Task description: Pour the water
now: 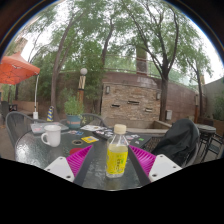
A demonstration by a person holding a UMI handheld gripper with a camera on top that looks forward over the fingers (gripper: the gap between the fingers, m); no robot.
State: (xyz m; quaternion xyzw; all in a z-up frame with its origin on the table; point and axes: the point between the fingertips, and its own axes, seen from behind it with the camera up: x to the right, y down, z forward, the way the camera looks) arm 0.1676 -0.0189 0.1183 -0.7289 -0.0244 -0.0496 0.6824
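Your lone camera rides the gripper (110, 160), low over a glass patio table (60, 160), looking forward along both fingers. The bottle (117, 153) stands close ahead; beyond it the lens faces a stone wall (130, 100) and trees (110, 35).

In the lower centre, a bottle (117, 152) of clear glossy plastic holds yellow liquid. The table (60, 150) looks like perforated metal. At left, a mug (50, 135) seems glazed ceramic.
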